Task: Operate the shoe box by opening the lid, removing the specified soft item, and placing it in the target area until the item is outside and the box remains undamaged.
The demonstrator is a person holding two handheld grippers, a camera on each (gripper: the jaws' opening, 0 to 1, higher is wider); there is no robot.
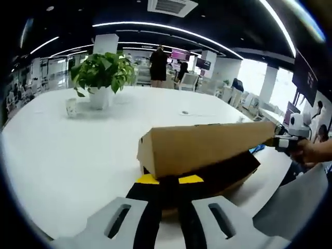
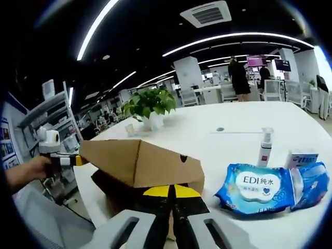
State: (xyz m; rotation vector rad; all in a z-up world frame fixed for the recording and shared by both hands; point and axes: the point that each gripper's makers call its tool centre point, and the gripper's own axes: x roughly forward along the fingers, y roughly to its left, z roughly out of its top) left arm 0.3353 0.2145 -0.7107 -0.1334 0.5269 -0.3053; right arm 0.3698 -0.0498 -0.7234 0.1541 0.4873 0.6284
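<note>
On the left of the white table (image 1: 78, 150) stands a potted plant (image 1: 101, 75) with a small cup (image 1: 71, 107) beside it. Nearer, the shoe box (image 1: 207, 179) sits at the table's edge, its cardboard lid (image 1: 202, 145) tilted up. The left gripper (image 1: 167, 188) has its jaws pressed together at one end of the lid, apparently pinching its edge; the right gripper (image 2: 171, 196) does likewise at the other end. Further right lie a wet-wipes pack (image 2: 257, 189), a spray bottle (image 2: 265, 146) and a small carton (image 2: 302, 157). So opening is partway done; the soft item is hidden, presumably inside, and removal and placement remain.
</note>
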